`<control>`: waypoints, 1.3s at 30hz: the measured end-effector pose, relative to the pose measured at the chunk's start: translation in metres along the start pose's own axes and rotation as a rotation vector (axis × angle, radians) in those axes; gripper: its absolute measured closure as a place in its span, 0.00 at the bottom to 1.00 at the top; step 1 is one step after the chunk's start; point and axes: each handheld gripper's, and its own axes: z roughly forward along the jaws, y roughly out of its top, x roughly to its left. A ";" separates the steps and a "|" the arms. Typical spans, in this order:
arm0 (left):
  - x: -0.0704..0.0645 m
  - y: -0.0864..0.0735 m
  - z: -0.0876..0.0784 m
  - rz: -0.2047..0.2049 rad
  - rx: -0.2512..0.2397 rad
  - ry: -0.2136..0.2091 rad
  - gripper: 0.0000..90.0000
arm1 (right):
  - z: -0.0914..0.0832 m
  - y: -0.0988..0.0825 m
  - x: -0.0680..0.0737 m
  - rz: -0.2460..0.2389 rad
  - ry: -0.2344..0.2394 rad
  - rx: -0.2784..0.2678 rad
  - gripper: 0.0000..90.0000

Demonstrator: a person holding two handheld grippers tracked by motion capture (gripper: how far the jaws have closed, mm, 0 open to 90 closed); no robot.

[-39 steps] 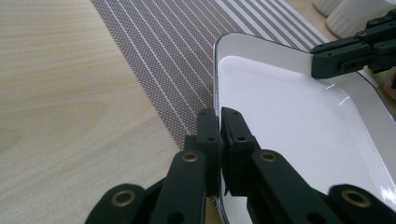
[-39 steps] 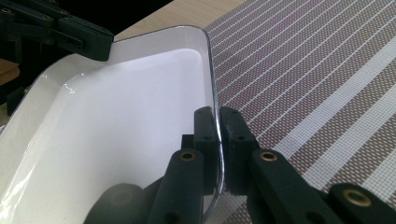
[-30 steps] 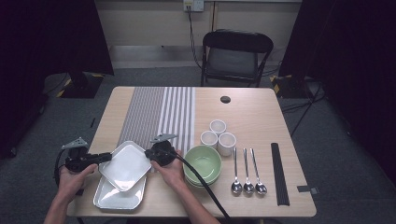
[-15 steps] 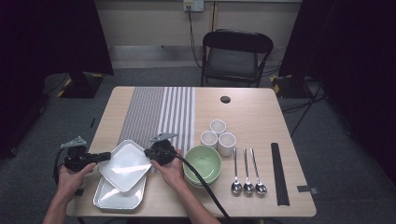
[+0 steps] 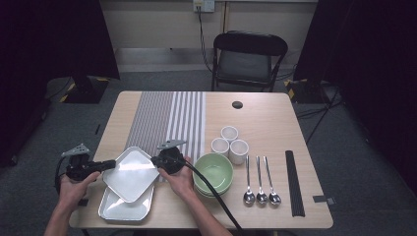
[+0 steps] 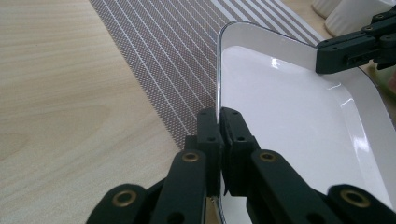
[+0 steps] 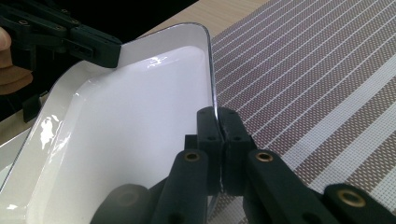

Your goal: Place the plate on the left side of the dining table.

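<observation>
High view: white tray (image 5: 132,172) above metal tray (image 5: 124,209), left claw (image 5: 114,164) and right claw (image 5: 154,161) each clamped on its rim.

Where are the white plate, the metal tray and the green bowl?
white plate (image 5: 132,173), high view, its glossy centre
metal tray (image 5: 118,210), high view, bare front floor
green bowl (image 5: 216,169), high view, inner wall

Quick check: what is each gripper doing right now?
Left gripper: closed on the rim of the white rectangular plate.
Right gripper: closed on the same plate's opposite rim.
</observation>
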 end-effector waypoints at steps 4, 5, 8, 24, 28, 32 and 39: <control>0.000 0.001 0.000 0.005 -0.003 0.002 0.97 | -0.001 0.001 0.000 -0.004 0.001 -0.004 0.99; 0.000 0.001 -0.001 0.006 -0.003 0.002 0.97 | -0.001 0.002 0.000 -0.003 0.000 -0.005 0.99; 0.000 0.002 -0.001 0.004 -0.005 0.004 0.97 | -0.001 0.002 0.000 -0.006 -0.003 -0.007 0.99; -0.003 0.011 -0.007 0.015 -0.013 0.010 0.97 | -0.005 0.010 0.002 -0.007 -0.004 -0.014 0.99; -0.002 0.015 -0.008 0.011 -0.020 0.003 0.97 | -0.007 0.012 0.003 -0.008 -0.006 -0.022 0.99; 0.001 0.017 -0.010 0.008 -0.028 -0.008 0.97 | -0.008 0.017 0.004 -0.009 -0.015 -0.022 0.99; 0.005 0.026 -0.013 0.005 -0.044 -0.020 0.97 | -0.010 0.028 0.005 -0.021 -0.022 -0.033 0.99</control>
